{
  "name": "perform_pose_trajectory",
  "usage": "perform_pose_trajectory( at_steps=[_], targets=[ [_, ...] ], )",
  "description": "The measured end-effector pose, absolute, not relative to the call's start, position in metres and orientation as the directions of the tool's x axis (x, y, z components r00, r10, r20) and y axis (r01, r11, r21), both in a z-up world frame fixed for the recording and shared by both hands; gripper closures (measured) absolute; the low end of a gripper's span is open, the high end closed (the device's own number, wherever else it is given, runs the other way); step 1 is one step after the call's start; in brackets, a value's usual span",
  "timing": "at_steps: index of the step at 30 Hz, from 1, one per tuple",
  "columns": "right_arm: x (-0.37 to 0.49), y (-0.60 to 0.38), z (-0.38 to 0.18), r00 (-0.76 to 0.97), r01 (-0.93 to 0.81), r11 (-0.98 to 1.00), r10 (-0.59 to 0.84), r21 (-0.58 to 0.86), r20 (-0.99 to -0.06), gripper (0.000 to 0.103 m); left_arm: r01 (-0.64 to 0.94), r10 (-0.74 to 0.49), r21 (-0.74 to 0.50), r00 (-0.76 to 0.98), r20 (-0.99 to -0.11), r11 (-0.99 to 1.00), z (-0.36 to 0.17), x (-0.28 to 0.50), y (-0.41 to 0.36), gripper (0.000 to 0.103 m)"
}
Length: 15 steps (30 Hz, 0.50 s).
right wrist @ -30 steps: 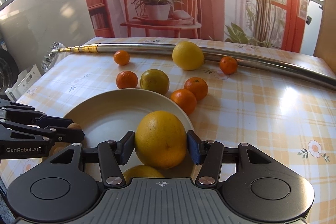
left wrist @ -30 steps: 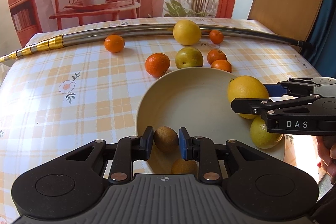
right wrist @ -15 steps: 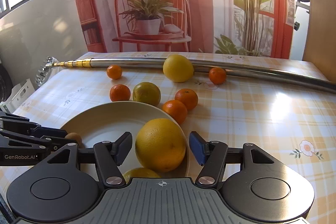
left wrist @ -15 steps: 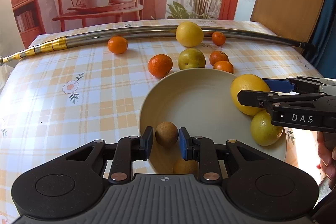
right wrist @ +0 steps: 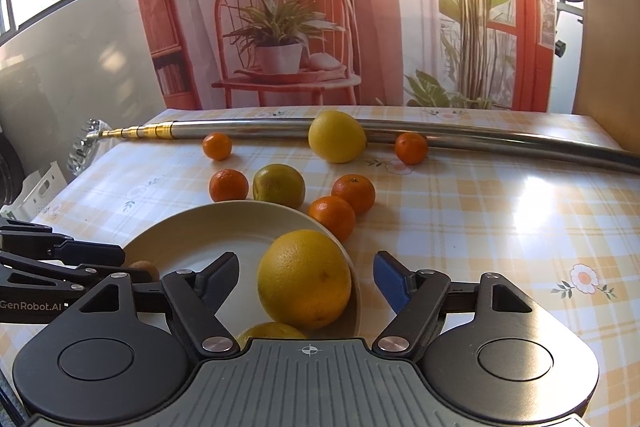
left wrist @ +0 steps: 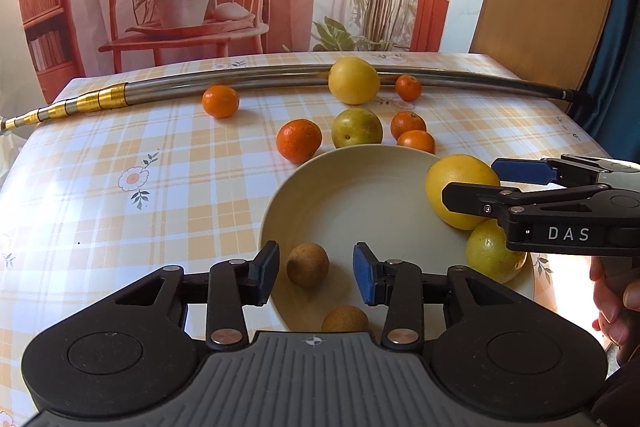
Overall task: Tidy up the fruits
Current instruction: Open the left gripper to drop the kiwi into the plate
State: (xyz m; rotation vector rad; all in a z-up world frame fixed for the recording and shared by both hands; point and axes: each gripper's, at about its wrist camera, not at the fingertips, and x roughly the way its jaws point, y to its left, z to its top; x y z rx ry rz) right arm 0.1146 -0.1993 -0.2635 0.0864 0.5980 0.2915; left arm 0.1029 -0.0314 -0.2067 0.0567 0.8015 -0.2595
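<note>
Tabletop point(left wrist: 120, 155) surface carries a checked yellow cloth with flower prints. At 10 o'clock in the left wrist view, a metal pole point(left wrist: 248, 87) with gold telescopic sections lies across the far side.

Left hand-held gripper point(left wrist: 316, 273): jaws spread wide, both pads clear of the fruit. A small brown fruit point(left wrist: 308, 264) rests in the cream plate point(left wrist: 360, 187) between the pads, touching neither. A second small brown fruit point(left wrist: 345, 319) lies at 6 o'clock on the plate, partly hidden by the gripper body.

Loose fruit on the tabletop beyond the plate, left to right: a mandarin point(left wrist: 220, 101) near the pole; a larger mandarin point(left wrist: 299, 140) just beside the plate rim; a green-yellow citrus point(left wrist: 357, 127) at the rim's 12 o'clock; a large yellow citrus point(left wrist: 353, 80) against the pole; three small mandarins, the farthest point(left wrist: 408, 87) by the pole, the other two point(left wrist: 408, 125) point(left wrist: 416, 141) close to the rim.

Right hand-held gripper point(right wrist: 306, 281): jaws spread wide around a large orange-yellow citrus point(right wrist: 304, 279), with a gap on each side. This fruit sits at the plate's 3 o'clock edge against the raised rim point(right wrist: 352, 267). A yellow citrus point(left wrist: 494, 253) lies just nearer the camera, beside it on the plate. A hand point(left wrist: 616, 299) grips the right gripper's handle at the frame edge.
</note>
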Motion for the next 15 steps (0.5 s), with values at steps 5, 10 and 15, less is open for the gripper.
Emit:
perform_pose_trajectory(
  at_steps=[5,10,15],
  targets=[
    [0.114,-0.201,-0.258,0.801,-0.239,0.958,0.288,0.16,-0.525,0.032,0.244,-0.212,-0.054,0.685,-0.697,0.968,-0.201,0.104,-0.026,0.06],
    [0.117,-0.211,-0.248,0.827,-0.219,0.964,0.265,0.15,-0.495,0.032,0.235,-0.21,-0.058,0.703,-0.679,0.97,-0.187,0.111,-0.017,0.06],
    [0.126,-0.226,-0.23,0.856,-0.196,0.971,0.239,0.141,-0.458,0.032,0.213,-0.196,-0.055,0.726,-0.659,0.975,-0.17,0.122,-0.005,0.06]
  ],
)
